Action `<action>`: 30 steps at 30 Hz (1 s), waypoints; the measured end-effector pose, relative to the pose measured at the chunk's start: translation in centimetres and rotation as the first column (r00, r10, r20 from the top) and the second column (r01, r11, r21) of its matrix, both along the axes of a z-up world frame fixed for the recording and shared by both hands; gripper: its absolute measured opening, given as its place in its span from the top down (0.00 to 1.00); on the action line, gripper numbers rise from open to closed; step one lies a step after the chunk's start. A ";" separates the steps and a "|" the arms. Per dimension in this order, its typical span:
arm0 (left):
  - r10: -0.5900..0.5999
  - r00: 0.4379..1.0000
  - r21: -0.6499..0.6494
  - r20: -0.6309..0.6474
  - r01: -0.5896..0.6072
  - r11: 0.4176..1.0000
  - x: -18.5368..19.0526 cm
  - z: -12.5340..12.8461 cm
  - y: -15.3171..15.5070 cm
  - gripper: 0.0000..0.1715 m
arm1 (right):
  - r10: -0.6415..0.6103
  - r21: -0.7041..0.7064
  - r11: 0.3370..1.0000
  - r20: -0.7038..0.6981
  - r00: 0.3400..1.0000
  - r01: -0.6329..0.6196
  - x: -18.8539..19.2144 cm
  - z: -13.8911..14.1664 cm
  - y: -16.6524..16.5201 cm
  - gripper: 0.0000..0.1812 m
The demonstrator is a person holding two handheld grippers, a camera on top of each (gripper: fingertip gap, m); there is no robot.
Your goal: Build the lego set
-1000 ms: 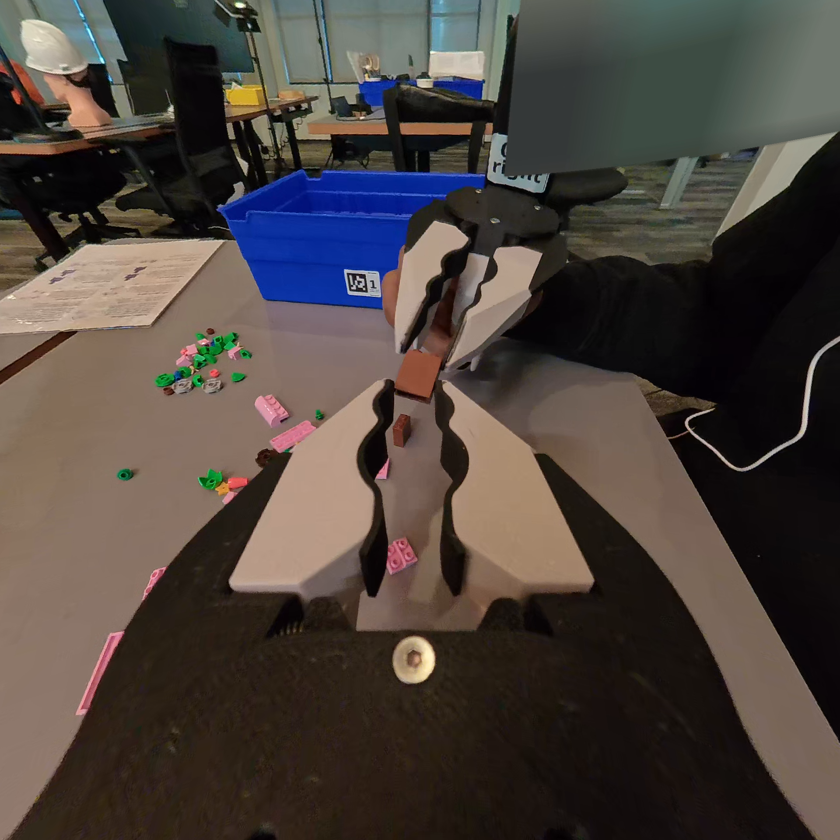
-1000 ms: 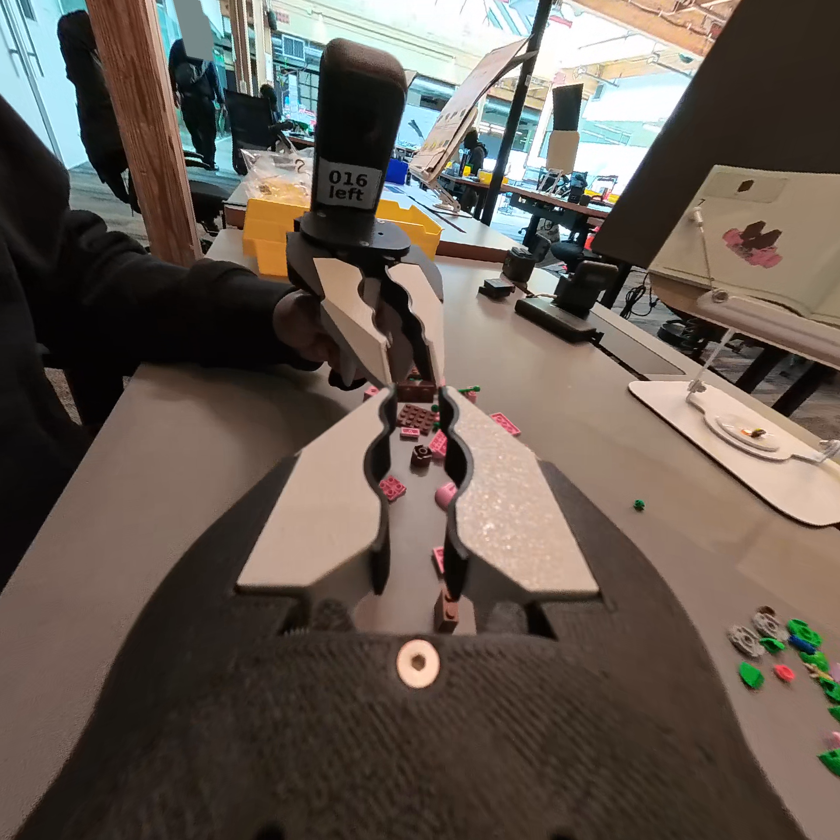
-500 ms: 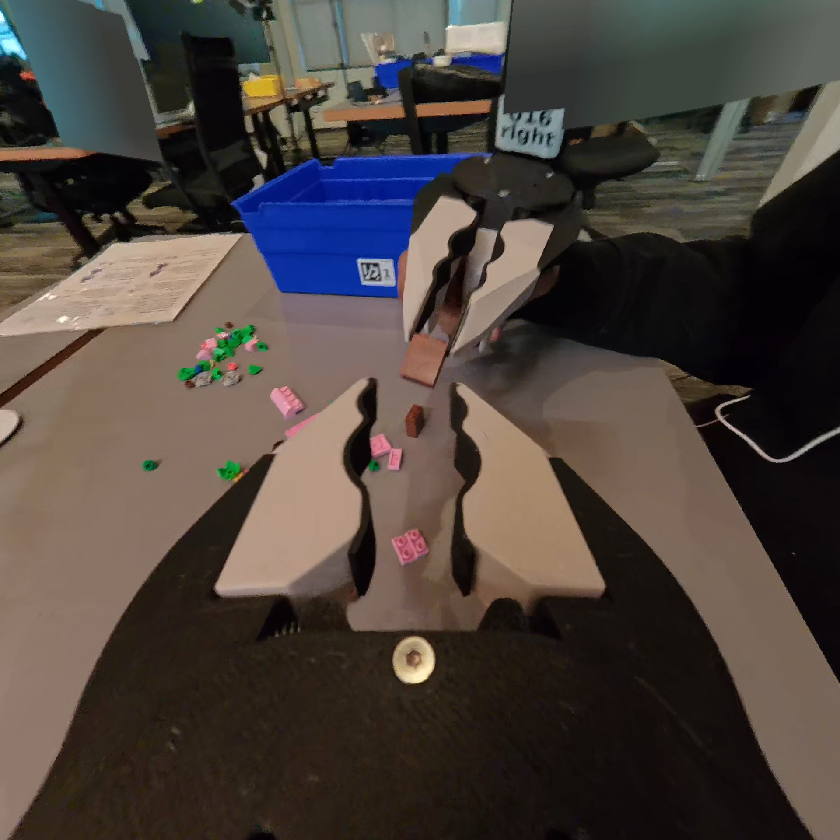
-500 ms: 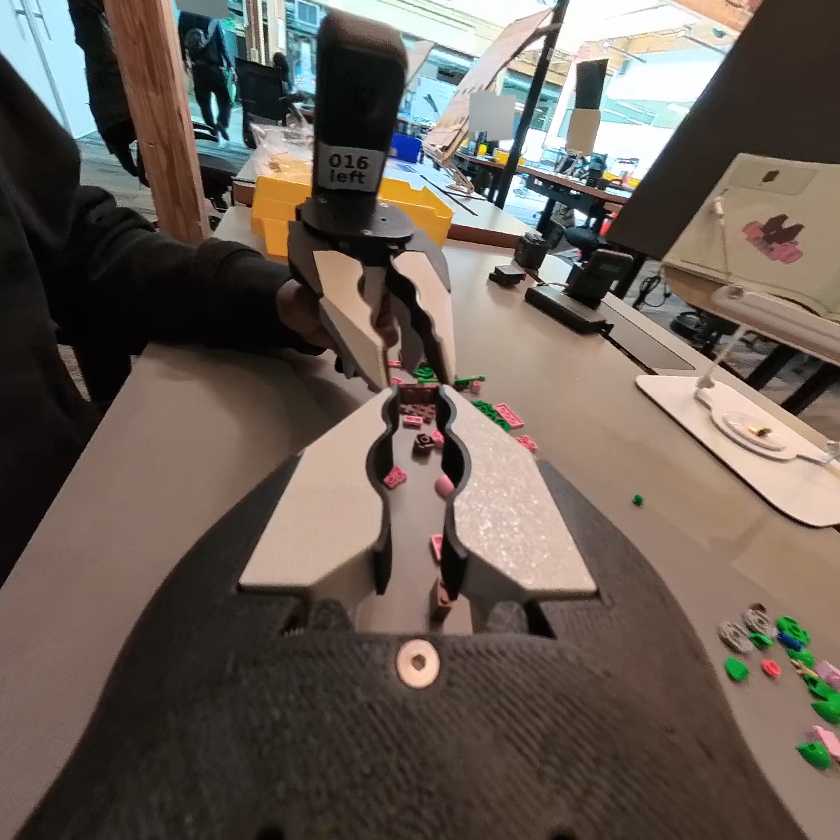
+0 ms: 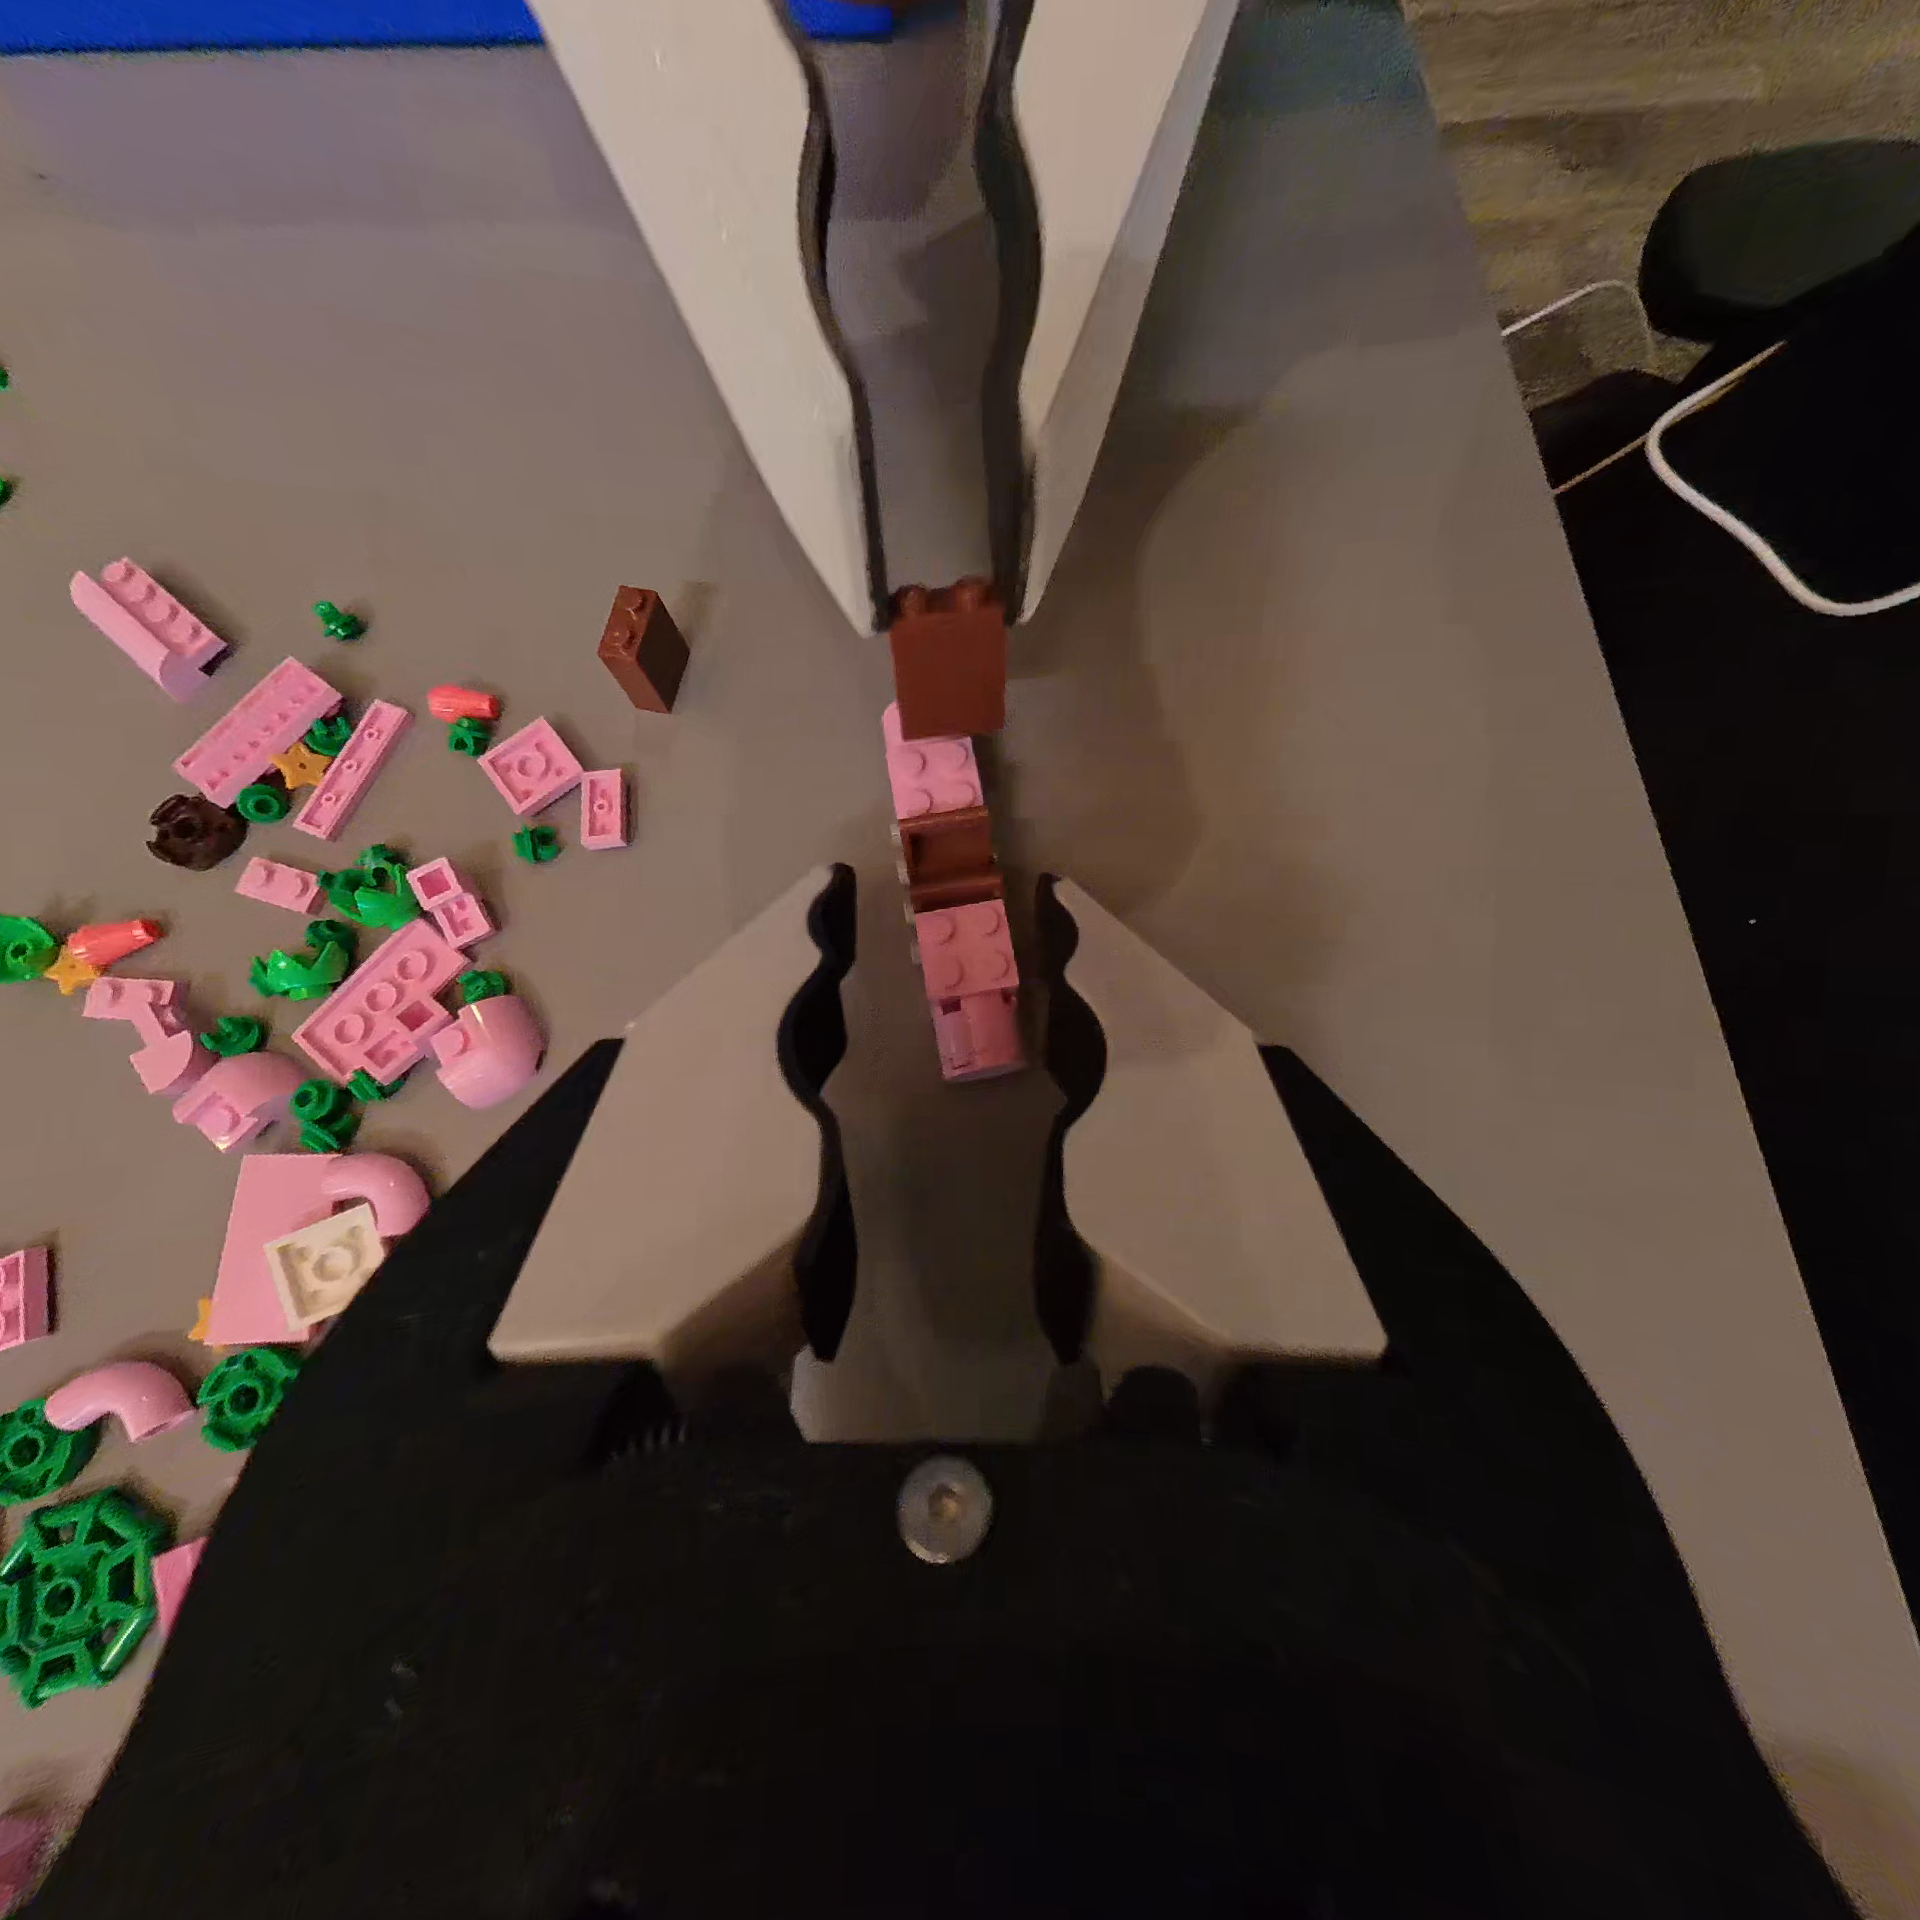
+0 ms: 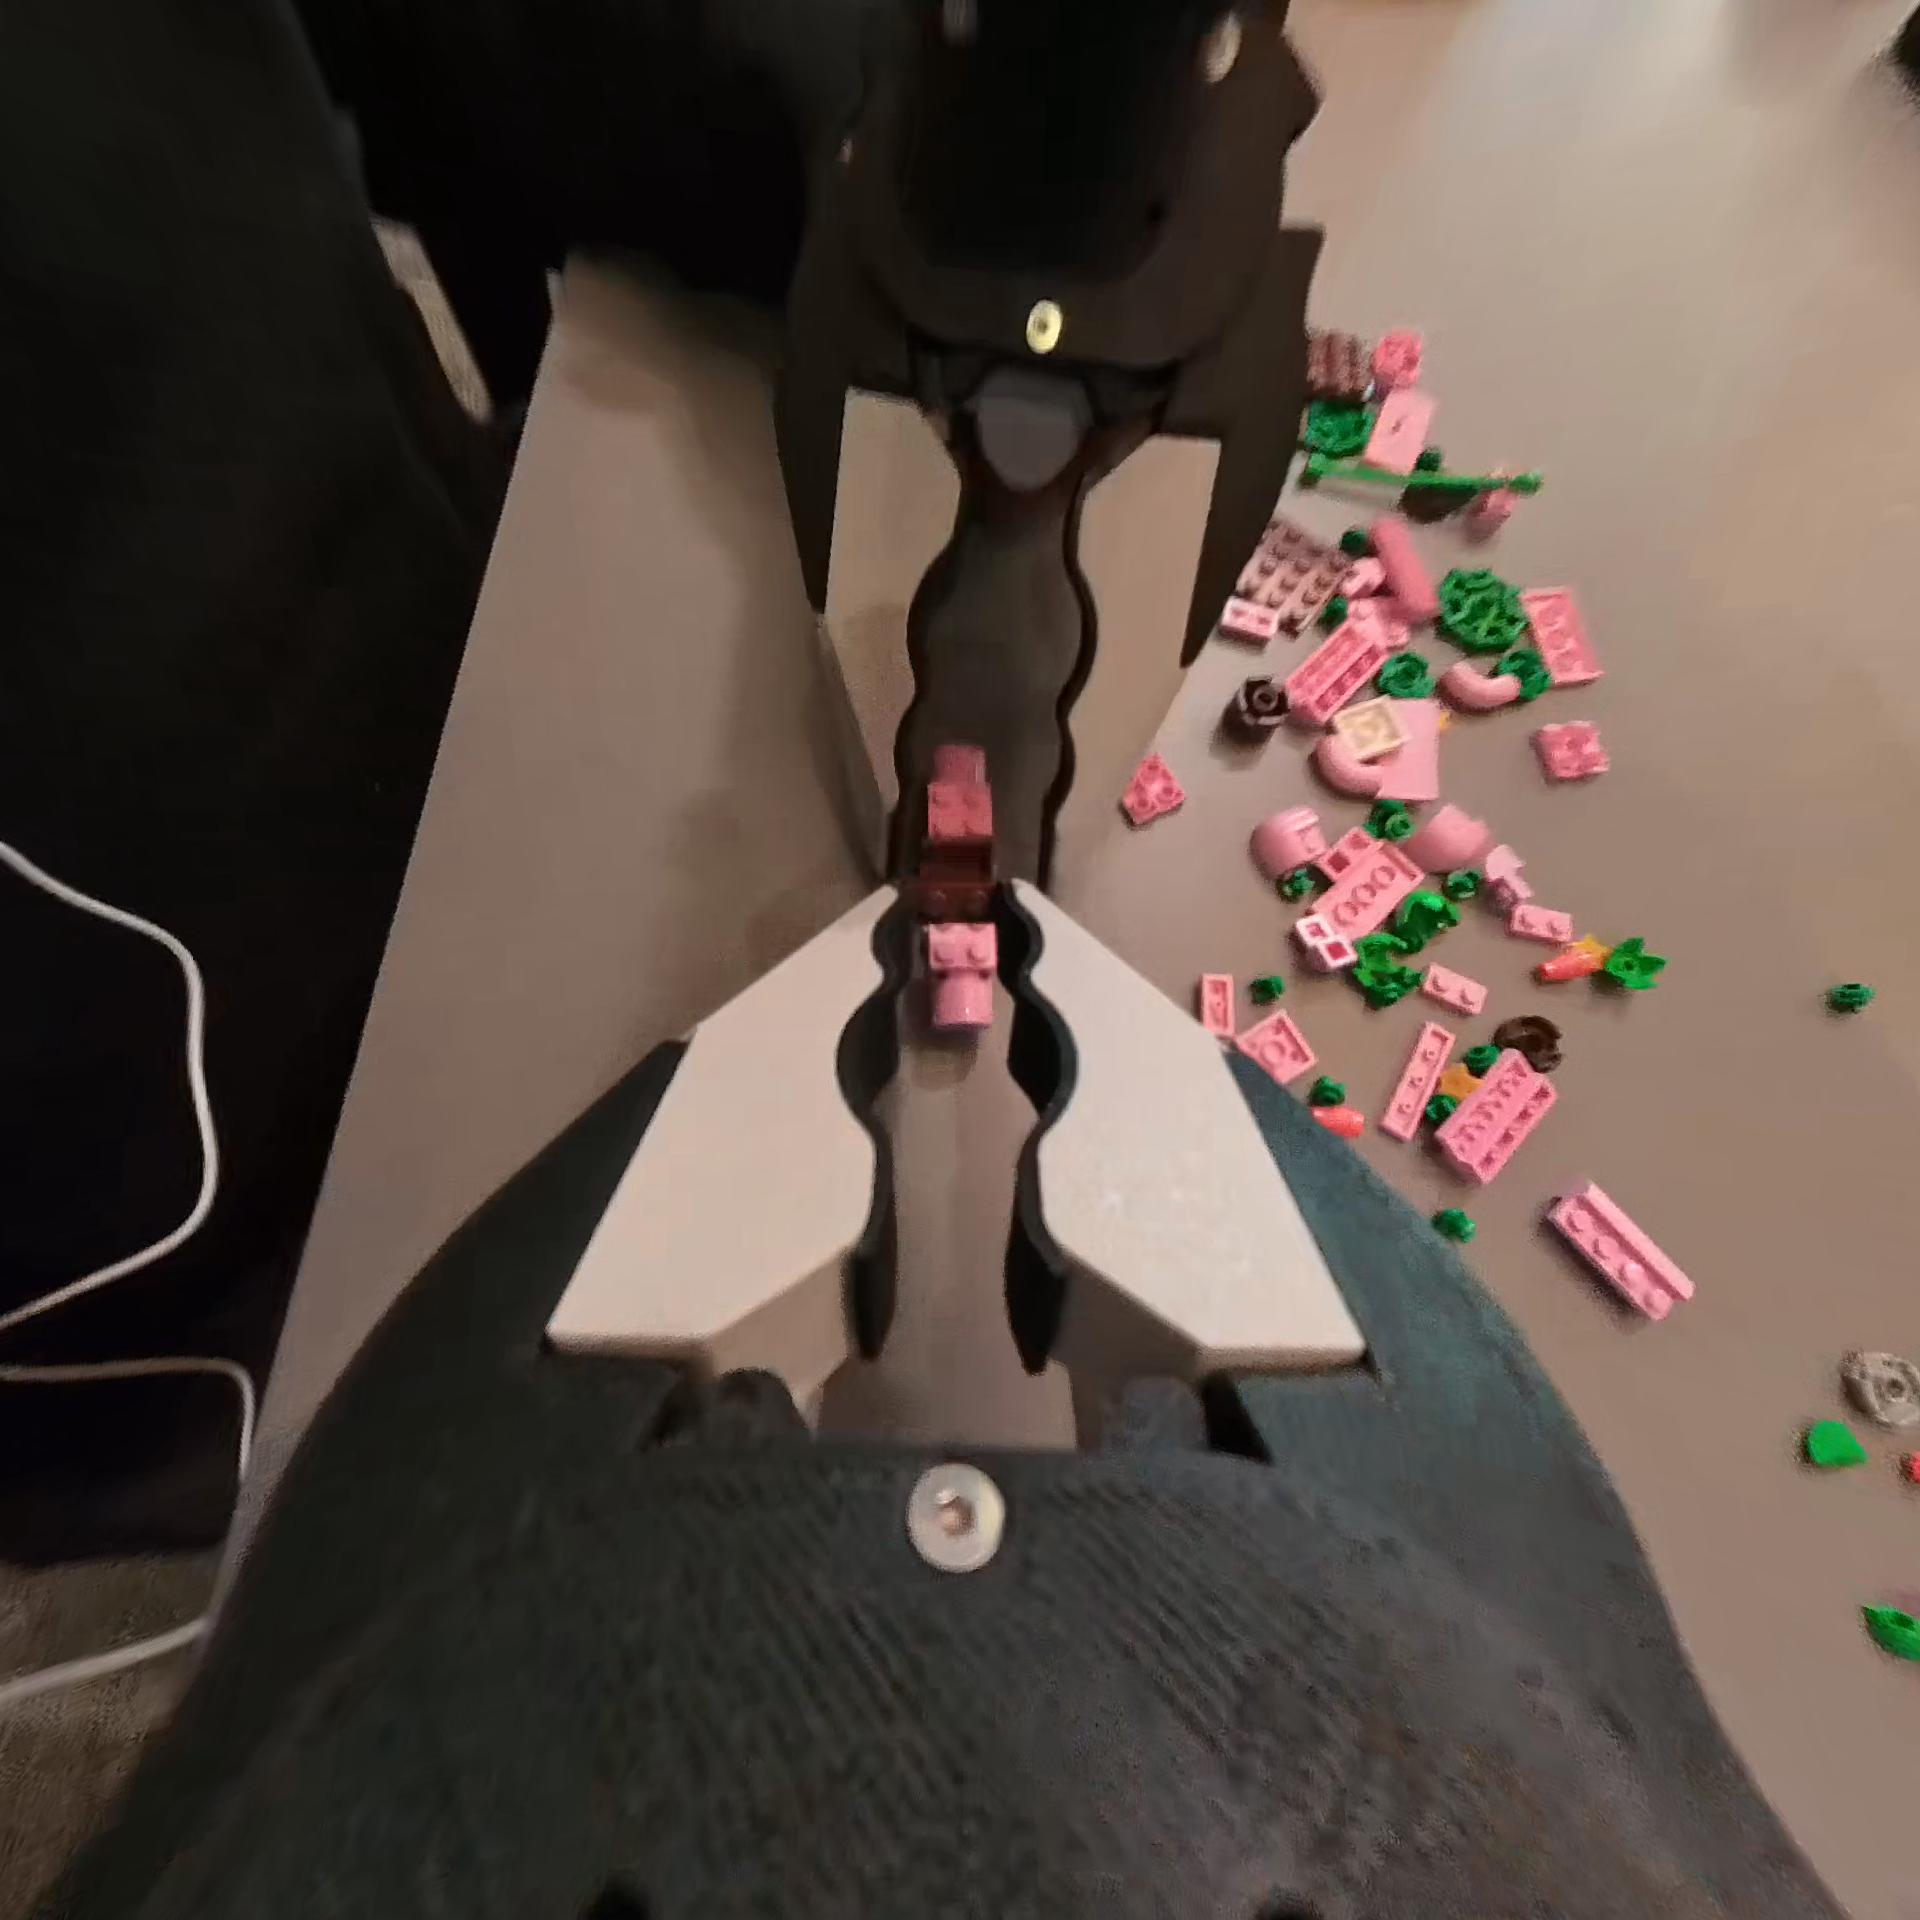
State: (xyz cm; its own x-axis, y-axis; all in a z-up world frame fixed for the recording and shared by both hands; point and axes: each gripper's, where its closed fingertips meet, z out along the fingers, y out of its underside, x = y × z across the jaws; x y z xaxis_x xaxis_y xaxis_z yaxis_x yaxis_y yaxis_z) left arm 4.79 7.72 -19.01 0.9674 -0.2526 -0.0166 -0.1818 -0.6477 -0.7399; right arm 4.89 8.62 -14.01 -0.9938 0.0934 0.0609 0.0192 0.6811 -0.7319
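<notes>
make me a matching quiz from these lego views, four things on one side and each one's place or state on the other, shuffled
Things:
1. right gripper
2. pink and brown build
3. loose brown brick
4. white cable

Places or states:
a. lying alone on the grey table, near the pink pieces
b. past the table's edge, against something black
c. shut on a brown brick
d. between the open jaws of the left gripper

Pairs: 1-c, 2-d, 3-a, 4-b

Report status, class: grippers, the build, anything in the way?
Right gripper shut on brown brick, at end of pink-brown assembly. Left gripper open, straddling assembly. Loose pieces aside, nothing blocking.
</notes>
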 end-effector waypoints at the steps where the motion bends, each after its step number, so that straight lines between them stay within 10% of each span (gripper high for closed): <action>1: -0.005 1.000 0.002 0.008 0.005 1.000 0.1 0.0 0.0 0.85 | 0.012 0.038 0.999 0.007 1.000 -0.013 -0.1 -0.4 0.1 0.92; 30: -0.008 0.999 -0.012 0.053 0.008 1.000 0.3 -0.1 -0.1 0.90 | -0.054 0.305 0.952 0.153 0.987 0.004 -0.3 -2.5 -0.6 0.92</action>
